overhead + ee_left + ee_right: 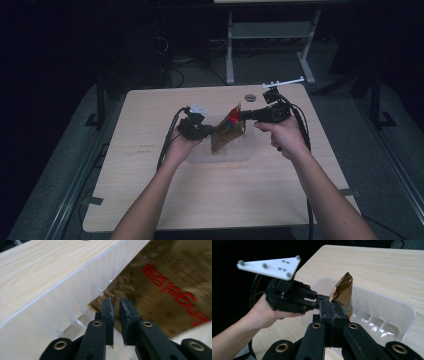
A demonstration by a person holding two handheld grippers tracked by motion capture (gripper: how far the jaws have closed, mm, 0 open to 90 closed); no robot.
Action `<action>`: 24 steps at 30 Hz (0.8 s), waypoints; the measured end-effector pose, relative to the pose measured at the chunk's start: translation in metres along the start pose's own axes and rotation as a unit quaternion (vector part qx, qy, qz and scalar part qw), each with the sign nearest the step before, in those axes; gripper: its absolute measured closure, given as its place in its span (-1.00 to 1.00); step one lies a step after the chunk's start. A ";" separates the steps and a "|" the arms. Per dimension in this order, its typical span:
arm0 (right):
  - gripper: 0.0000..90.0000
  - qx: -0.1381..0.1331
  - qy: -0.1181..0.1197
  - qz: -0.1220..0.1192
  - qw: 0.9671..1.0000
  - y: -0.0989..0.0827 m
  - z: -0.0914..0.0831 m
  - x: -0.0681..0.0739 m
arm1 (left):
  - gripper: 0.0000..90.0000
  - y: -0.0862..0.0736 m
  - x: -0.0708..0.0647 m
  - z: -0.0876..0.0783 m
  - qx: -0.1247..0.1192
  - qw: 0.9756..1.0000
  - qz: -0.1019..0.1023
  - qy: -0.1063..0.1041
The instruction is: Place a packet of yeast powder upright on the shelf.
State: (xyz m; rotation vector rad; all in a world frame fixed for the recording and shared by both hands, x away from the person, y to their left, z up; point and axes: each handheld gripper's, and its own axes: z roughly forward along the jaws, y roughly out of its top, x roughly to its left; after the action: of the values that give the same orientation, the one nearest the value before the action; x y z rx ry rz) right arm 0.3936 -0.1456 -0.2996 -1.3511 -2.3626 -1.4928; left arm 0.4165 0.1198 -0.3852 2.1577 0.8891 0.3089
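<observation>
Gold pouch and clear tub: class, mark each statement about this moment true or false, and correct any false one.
1. The right gripper is clamped on an edge of the gold pouch. True.
2. The pouch lies flat on the wooden table. False: it is held up, tilted, over the clear tub.
3. The pouch carries red lettering. True.
4. The left gripper has its jaws spread wide apart. False: only a narrow gap shows between them, right at the pouch.
5. The tub is full of pouches. False: no other pouch is visible in it.
</observation>
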 end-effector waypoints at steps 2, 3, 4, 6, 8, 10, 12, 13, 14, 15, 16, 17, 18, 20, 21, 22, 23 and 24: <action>1.00 0.000 0.002 0.000 1.000 0.002 0.004 0.002 | 0.63 -0.004 0.001 -0.008 -0.003 1.000 -0.006 -0.007; 1.00 0.000 0.002 0.000 1.000 0.002 0.004 0.002 | 0.55 -0.004 0.001 -0.008 -0.003 1.000 -0.006 -0.007; 1.00 0.001 0.004 -0.004 1.000 0.005 0.008 0.004 | 0.45 -0.008 0.000 -0.017 -0.001 1.000 -0.007 -0.016; 1.00 0.001 0.006 -0.007 1.000 0.007 0.012 0.006 | 0.29 -0.014 -0.004 -0.024 -0.001 1.000 -0.007 -0.019; 1.00 0.002 0.006 -0.015 1.000 0.009 0.017 0.007 | 0.20 -0.020 -0.008 -0.031 -0.001 1.000 -0.002 -0.027; 1.00 0.004 0.005 -0.019 1.000 0.012 0.022 0.008 | 0.11 -0.028 -0.015 -0.039 0.003 0.999 0.013 -0.037; 0.99 0.006 0.004 -0.023 1.000 0.013 0.026 0.009 | 0.03 -0.031 -0.018 -0.042 0.005 0.999 0.014 -0.041; 0.99 0.007 0.004 -0.024 1.000 0.014 0.028 0.009 | 0.00 -0.034 -0.021 -0.045 0.006 0.999 0.019 -0.045; 0.99 0.009 0.006 -0.025 1.000 0.015 0.032 0.009 | -0.06 -0.039 -0.026 -0.048 0.006 0.998 0.022 -0.052; 0.99 0.009 0.006 -0.026 1.000 0.015 0.034 0.009 | -0.10 -0.043 -0.029 -0.051 0.009 0.998 0.023 -0.058; 0.99 0.011 0.005 -0.026 1.000 0.016 0.036 0.009 | -0.14 -0.047 -0.032 -0.052 0.009 0.998 0.026 -0.061; 0.99 0.011 0.005 -0.026 1.000 0.016 0.036 0.009 | -0.17 -0.047 -0.032 -0.052 0.009 0.998 0.026 -0.061; 0.99 0.015 0.004 -0.026 1.000 0.017 0.043 0.010 | -0.20 -0.054 -0.038 -0.056 0.017 0.997 0.032 -0.072; 0.99 0.015 0.003 -0.027 1.000 0.018 0.047 0.010 | -0.25 -0.060 -0.042 -0.059 0.024 0.996 0.042 -0.076; 0.99 0.015 0.004 -0.029 0.999 0.018 0.049 0.010 | -0.27 -0.063 -0.045 -0.060 0.025 0.996 0.039 -0.079; 0.99 0.016 0.005 -0.028 0.999 0.018 0.051 0.010 | -0.28 -0.067 -0.047 -0.061 0.025 0.996 0.039 -0.081; 0.99 0.016 0.004 -0.028 0.999 0.018 0.053 0.011 | -0.30 -0.070 -0.049 -0.062 0.026 0.996 0.041 -0.081; 0.99 0.018 0.004 -0.028 0.999 0.019 0.055 0.011 | -0.31 -0.074 -0.050 -0.063 0.026 0.996 0.038 -0.083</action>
State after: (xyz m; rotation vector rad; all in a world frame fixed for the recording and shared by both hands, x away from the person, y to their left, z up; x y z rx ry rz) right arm 0.4208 -0.0945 -0.3109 -1.2793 -2.4289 -1.4586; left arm 0.3137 0.1552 -0.3935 2.2312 0.7305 0.1432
